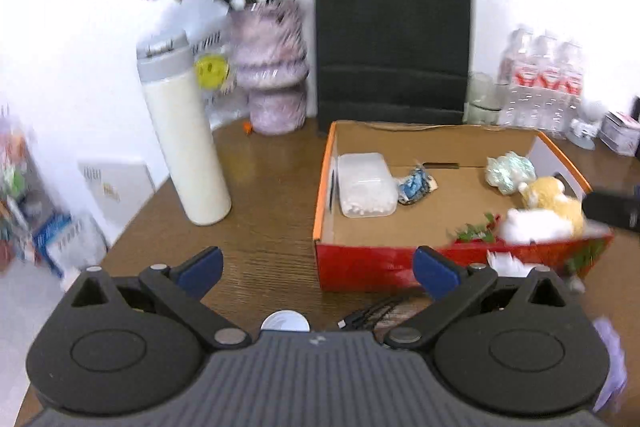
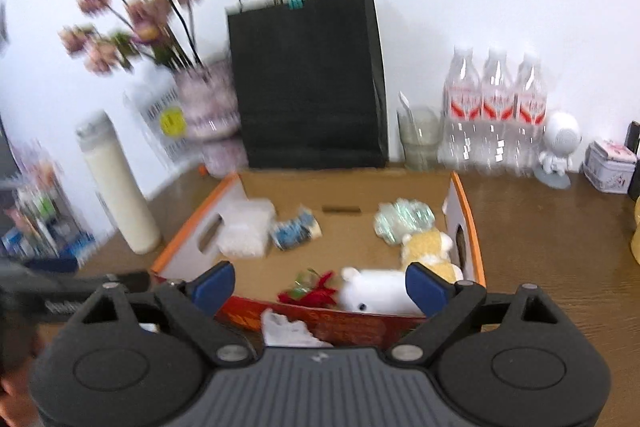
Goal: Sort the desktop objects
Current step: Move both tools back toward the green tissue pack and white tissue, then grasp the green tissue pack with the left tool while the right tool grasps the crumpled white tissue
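- The left gripper (image 1: 316, 273) is held open above the wooden desk (image 1: 260, 227), nothing between its blue pads; its right pad is seen against the front wall of the box (image 1: 360, 263).
- The right gripper (image 2: 320, 287) is likewise spread wide and empty, poised over the near edge of the box (image 2: 468, 211).
- Inside the box, a clear plastic case (image 1: 366, 185) is set against the left wall, with a blue-and-white wrapper (image 1: 416, 185) just beside it.
- A pale green crinkled item (image 2: 404, 221) lies toward the back right, touching a yellow plush (image 2: 428, 247).
- A white plush (image 2: 378, 291) is pressed against the front wall, beside a red-and-green sprig (image 2: 316, 291).
- A crumpled white tissue (image 2: 288, 329) is seen outside the box, at its front wall.
- A black cable (image 1: 368, 315) lies on the desk in front of the box, below the left gripper.
- A cream bottle (image 1: 184, 135) stands upright left of the box, well apart from it.
- A vase (image 1: 274, 75) of pink flowers and a black bag (image 1: 392, 35) are placed behind the box at the wall.
- Water bottles (image 2: 496, 107), a glass (image 2: 420, 139), a white figurine (image 2: 558, 147) and a small tin (image 2: 610, 167) are lined up at the back right.
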`<state>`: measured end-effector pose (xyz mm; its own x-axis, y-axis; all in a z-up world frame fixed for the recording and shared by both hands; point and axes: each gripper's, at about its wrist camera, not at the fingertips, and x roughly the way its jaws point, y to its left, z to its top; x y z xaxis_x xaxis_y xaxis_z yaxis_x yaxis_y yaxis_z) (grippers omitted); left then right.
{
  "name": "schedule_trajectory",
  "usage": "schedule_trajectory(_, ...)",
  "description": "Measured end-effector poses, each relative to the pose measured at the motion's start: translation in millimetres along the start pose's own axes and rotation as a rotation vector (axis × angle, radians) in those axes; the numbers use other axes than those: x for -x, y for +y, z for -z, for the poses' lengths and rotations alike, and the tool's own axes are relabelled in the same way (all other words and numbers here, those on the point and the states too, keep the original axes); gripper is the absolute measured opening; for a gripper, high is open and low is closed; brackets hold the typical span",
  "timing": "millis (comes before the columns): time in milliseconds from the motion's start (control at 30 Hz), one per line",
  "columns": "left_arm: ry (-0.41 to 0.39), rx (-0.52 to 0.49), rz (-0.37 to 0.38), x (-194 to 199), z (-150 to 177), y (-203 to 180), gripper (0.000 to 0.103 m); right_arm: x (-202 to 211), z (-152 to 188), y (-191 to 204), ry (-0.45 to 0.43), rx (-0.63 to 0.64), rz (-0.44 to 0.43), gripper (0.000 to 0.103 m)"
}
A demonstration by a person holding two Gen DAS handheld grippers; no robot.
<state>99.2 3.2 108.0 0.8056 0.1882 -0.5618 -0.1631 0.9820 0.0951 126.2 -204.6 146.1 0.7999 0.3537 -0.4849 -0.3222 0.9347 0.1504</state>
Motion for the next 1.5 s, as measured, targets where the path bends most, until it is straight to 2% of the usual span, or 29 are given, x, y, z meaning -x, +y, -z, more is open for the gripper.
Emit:
schedule_trajectory(100, -0.077, -0.012, 0.026, 22, 29, -1, 0.103, 25, 29, 4, -0.106, 0.016, 0.006, 0.092)
schedule_trajectory(167, -0.065, -0.001, 0.065, 33, 49, 3, 0.103, 42, 48, 7, -0.139, 0.009, 0.021, 0.092)
schedule_trajectory(233, -0.035, 0.025, 0.087, 46, 70, 9, 0.103, 57, 68, 11, -0.141, 0.000, 0.028, 0.092)
schedule_trajectory(300, -0.043, 0.032, 0.122, 62, 94, 13, 0.103, 67, 86, 15, -0.123, 0.017, 0.015, 0.093)
schedule_trajectory(467, -0.029, -0.025, 0.142, 86, 140, 6, 0.103, 94, 132, 27, -0.095, 0.051, 0.006, 0.093)
schedule_trajectory(600, -0.074, -0.096, 0.141, 99, 152, 1, 0.103, 112, 163, 27, -0.090, 0.049, 0.016, 0.093)
schedule_trajectory(700, -0.064, -0.080, 0.141, 94, 150, 7, 0.103, 117, 177, 21, -0.078, 0.051, 0.022, 0.093)
schedule_trajectory(833, -0.024, -0.031, 0.131, 77, 143, 17, 0.103, 114, 173, 18, -0.076, 0.093, 0.027, 0.093)
schedule_trajectory(933, -0.029, -0.048, 0.092, 69, 141, 18, 0.103, 110, 167, 16, -0.090, 0.070, 0.005, 0.093)
schedule_trajectory(1100, -0.012, -0.059, 0.117, 58, 142, 16, 0.103, 93, 162, 19, -0.077, 0.068, -0.043, 0.090)
schedule_trajectory(1200, -0.003, -0.063, 0.133, 48, 137, 13, 0.103, 82, 159, 24, -0.066, 0.082, -0.031, 0.090)
schedule_trajectory(1300, -0.014, -0.076, 0.162, 39, 126, 2, 0.103, 69, 147, 22, -0.063, 0.067, -0.034, 0.089)
schedule_trajectory(1433, -0.039, -0.131, 0.166, 17, 104, -35, 0.103, 51, 124, 18, -0.089, 0.037, -0.031, 0.089)
schedule_trajectory(1500, -0.027, -0.131, 0.180, 2, 94, -49, 0.103, 44, 115, 14, -0.093, 0.013, -0.022, 0.089)
